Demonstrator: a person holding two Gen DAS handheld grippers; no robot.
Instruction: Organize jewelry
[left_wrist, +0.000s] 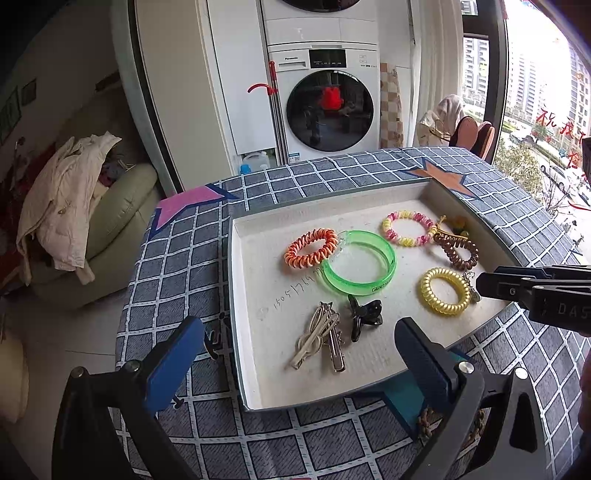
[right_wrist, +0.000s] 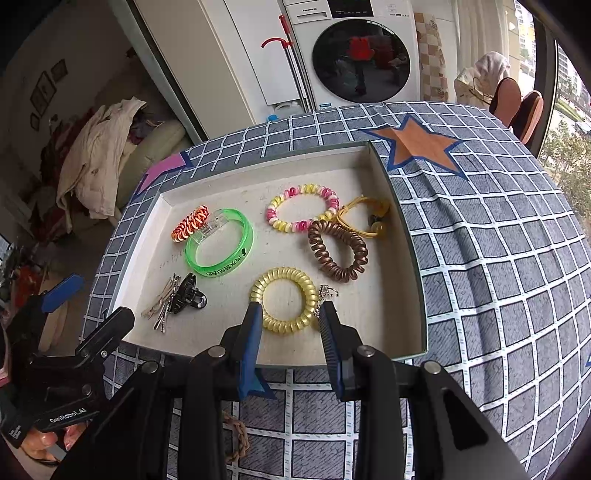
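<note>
Nearest in the right wrist view, the right gripper (right_wrist: 290, 317) has its blue fingers (right_wrist: 251, 332) apart, one on each side of the yellow spiral hair tie (right_wrist: 284, 300), which lies flat on the floor of the shallow white tray (right_wrist: 413, 266); whether the pads touch it cannot be told. A small metal charm (right_wrist: 325, 295) lies just beside that tie. The left gripper (left_wrist: 299, 350) hovers at the tray's near edge with its fingers (left_wrist: 173, 365) wide apart, holding nothing, above the metal hair clips (left_wrist: 321, 338) and the black claw clip (left_wrist: 364, 315). Farther in lie the green translucent bangle (left_wrist: 358, 263), touching the orange-and-white spiral tie (left_wrist: 311, 248), and the brown spiral tie (right_wrist: 338, 251). Beyond those are the pink-and-yellow spiral tie (right_wrist: 302, 207) and a yellow elastic band (right_wrist: 364, 216) by the far right wall. The tray sits on the worktop's blue checked cloth (right_wrist: 498, 258). Behind stands a washing machine (left_wrist: 328, 107).
</note>
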